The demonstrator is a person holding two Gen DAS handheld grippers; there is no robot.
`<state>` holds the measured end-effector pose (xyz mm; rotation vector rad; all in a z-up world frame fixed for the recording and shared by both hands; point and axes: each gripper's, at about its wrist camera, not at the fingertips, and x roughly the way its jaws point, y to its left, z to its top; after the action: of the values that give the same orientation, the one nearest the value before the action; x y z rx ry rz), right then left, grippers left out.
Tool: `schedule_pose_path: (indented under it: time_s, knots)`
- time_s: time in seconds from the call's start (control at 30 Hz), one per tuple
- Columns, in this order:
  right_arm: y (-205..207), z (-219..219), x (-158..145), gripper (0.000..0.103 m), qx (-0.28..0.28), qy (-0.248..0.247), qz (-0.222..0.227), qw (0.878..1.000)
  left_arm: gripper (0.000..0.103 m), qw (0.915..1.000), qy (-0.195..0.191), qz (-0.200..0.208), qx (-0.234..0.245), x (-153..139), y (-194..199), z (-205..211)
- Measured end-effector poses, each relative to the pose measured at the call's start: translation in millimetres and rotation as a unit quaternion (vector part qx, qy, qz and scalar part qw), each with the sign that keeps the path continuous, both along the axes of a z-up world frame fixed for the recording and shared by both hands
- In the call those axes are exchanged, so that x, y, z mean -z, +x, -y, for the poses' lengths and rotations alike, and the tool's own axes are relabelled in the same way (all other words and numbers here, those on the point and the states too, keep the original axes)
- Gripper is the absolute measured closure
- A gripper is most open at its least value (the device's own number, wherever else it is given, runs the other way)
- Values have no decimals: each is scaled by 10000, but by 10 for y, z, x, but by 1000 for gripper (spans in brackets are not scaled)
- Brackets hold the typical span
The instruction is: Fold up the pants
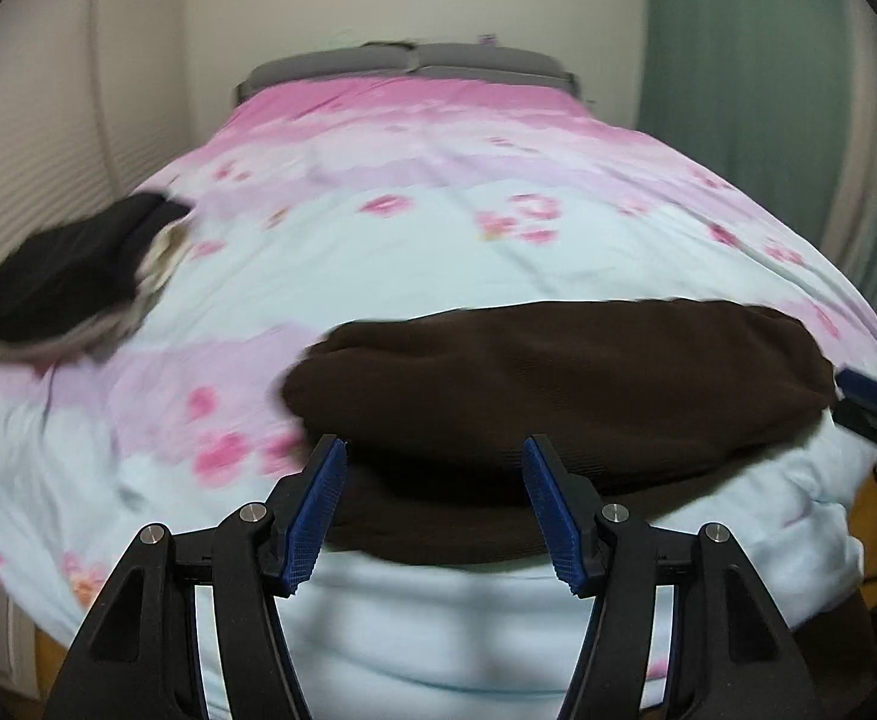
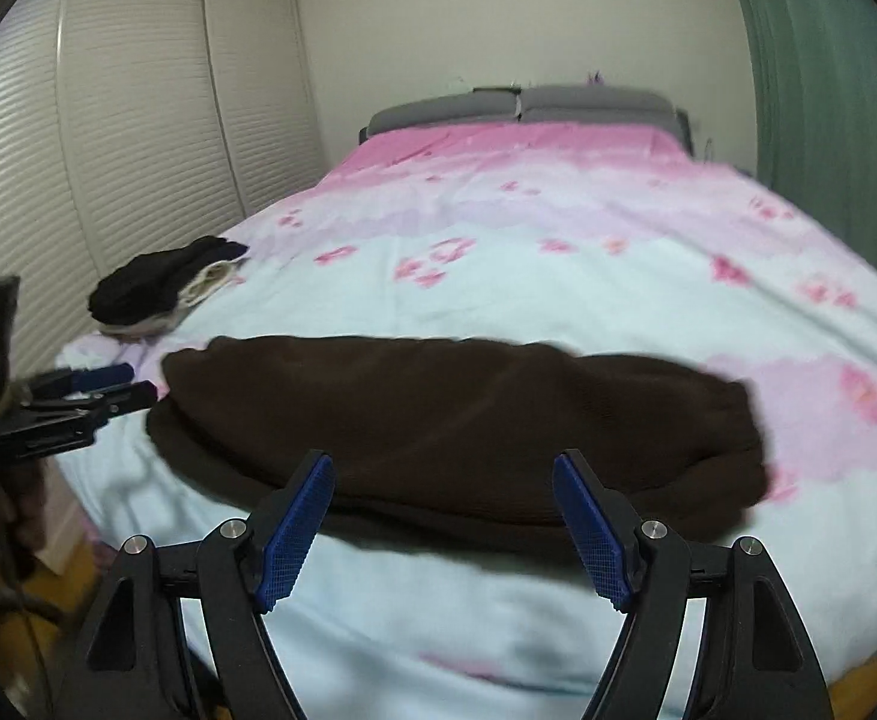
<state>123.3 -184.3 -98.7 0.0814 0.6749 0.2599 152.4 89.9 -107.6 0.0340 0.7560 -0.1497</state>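
Blue ribbed pads line the left gripper point(image 1: 432, 504) and right gripper point(image 2: 444, 522), both held with jaws spread wide and empty. Just ahead of them, the dark brown, soft knitted pants point(image 2: 456, 420) are seen laid across the pink-and-pale-blue floral bedspread point(image 2: 558, 252), apparently folded lengthwise already; crosswise folds are judged outstanding.

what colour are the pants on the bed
Dark brown pants, plain with no pattern; clearest in the right wrist view.

Dark brown pants point(image 2: 456, 420), folded lengthwise, flat across the bed.
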Motion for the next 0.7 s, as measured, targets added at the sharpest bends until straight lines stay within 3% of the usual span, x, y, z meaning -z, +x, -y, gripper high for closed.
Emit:
schedule_pose_path:
  time_s: [0.13,0.33,0.53,0.6,0.7]
  knots:
    - [104,-468,102,27,-240,144,-176,9995,43,9989,-416,-231,-26,127,209,-399]
    - [191,-789,205,27,-149,454,-331,9983,43,9908,-1232,-536,127,315,633,-600]
    - [301,-906,209,27,-37,440,-491,9978,42,9852,-1549,-731,27,522,939,-707]
    - [323,-930,204,27,-38,401,-485,9980,60,9838,-1629,-734,135,543,961,-691]
    - [363,-943,194,27,-31,373,-458,9982,71,9860,-1488,-737,163,520,928,-656]
